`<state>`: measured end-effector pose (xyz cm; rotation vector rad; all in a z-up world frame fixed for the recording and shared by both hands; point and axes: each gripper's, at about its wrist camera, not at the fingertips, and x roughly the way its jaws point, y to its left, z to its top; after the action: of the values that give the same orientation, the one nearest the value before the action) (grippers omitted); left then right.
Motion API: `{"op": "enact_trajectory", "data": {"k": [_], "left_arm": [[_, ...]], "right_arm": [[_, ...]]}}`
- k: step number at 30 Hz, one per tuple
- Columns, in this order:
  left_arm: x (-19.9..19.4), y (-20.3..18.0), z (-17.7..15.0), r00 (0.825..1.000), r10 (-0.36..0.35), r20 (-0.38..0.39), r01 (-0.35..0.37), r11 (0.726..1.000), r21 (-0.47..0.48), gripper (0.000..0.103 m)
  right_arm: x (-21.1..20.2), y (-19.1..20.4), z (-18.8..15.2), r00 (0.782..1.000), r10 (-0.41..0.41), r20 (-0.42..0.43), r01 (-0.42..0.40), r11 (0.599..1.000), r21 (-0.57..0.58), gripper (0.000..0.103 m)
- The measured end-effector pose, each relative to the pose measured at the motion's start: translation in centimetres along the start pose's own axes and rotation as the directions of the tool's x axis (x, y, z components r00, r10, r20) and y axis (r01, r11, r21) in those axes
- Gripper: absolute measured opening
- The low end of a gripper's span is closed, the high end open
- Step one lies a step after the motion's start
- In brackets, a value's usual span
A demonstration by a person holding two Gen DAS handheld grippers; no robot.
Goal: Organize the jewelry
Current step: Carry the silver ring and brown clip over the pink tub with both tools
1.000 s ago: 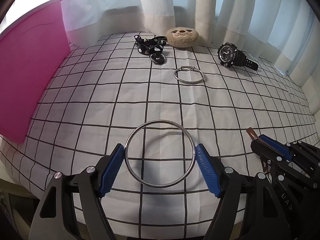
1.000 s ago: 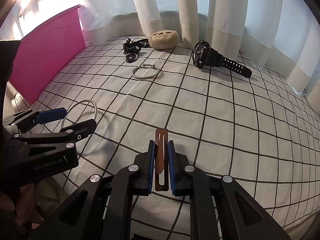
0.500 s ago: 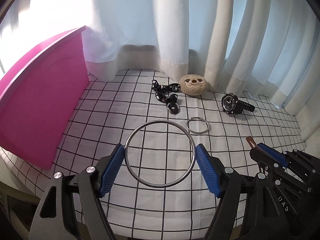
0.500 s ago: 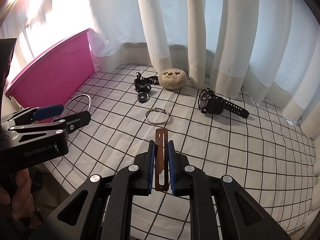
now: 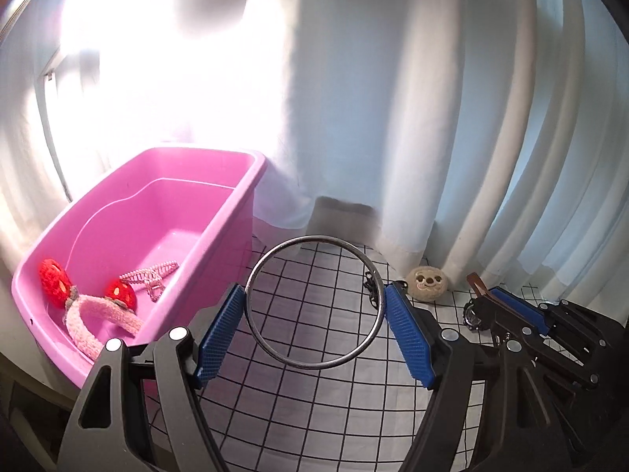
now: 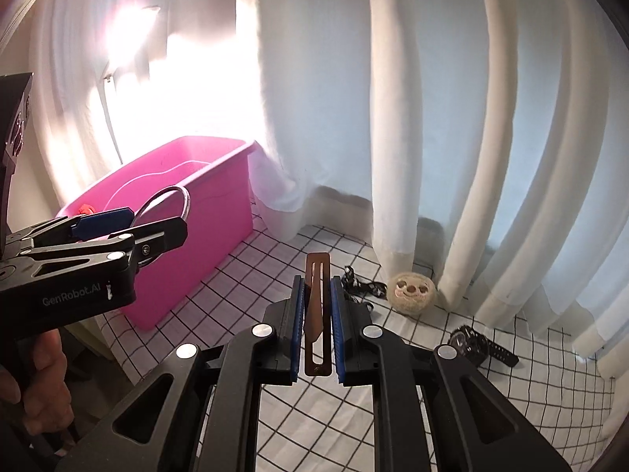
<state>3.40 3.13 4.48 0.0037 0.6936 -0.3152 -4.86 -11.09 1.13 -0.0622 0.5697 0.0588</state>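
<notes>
We hold the silver bangle [image 5: 314, 302] pinched across its width in the left claw [image 5: 314, 328]; the right claw [image 6: 316, 324] is clamped on a brown hair clip [image 6: 315, 310]. Carry both over the pink bin [image 5: 251, 181] at ten o'clock, clearing its near rim before release. A black watch [image 6: 477, 345] and sloth plush [image 6: 411, 291] lie at one o'clock, well clear.

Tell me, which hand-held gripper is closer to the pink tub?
Left. The left hand-held gripper, clamped on the metal ring, sits right beside the pink tub. The right hand-held gripper, pinching a brown clip, is farther out over the checked cloth.
</notes>
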Motion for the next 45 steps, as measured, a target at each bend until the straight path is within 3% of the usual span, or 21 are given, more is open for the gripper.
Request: {"op": "enact_trajectory", "data": {"k": [9, 14, 20, 29, 45], "left_arm": [[-1.6, 8.5, 4.5, 0.99, 0.133, 0.057, -0.128, 0.988, -0.083, 0.071], [-1.7, 13.3, 5.2, 0.974, 0.218, 0.053, -0.21, 0.969, -0.127, 0.071], [-0.5, 17.6, 4.8, 0.964, 0.265, 0.008, -0.261, 0.952, -0.157, 0.071], [2.1, 21.3, 3.5, 0.962, 0.266, -0.058, -0.272, 0.939, -0.208, 0.071], [4.2, 22.8, 2.6, 0.953, 0.267, -0.141, -0.292, 0.932, -0.216, 0.071]], "right_arm": [[3.2, 7.1, 7.6, 0.987, 0.141, 0.078, -0.132, 0.985, -0.107, 0.013], [5.8, 11.2, 10.2, 0.977, 0.205, 0.063, -0.193, 0.968, -0.157, 0.013], [9.0, 15.3, 12.0, 0.967, 0.252, 0.016, -0.244, 0.949, -0.201, 0.013], [14.4, 19.4, 12.9, 0.96, 0.259, -0.104, -0.276, 0.934, -0.226, 0.013], [19.7, 19.7, 12.9, 0.959, 0.183, -0.218, -0.227, 0.954, -0.197, 0.013]]}}
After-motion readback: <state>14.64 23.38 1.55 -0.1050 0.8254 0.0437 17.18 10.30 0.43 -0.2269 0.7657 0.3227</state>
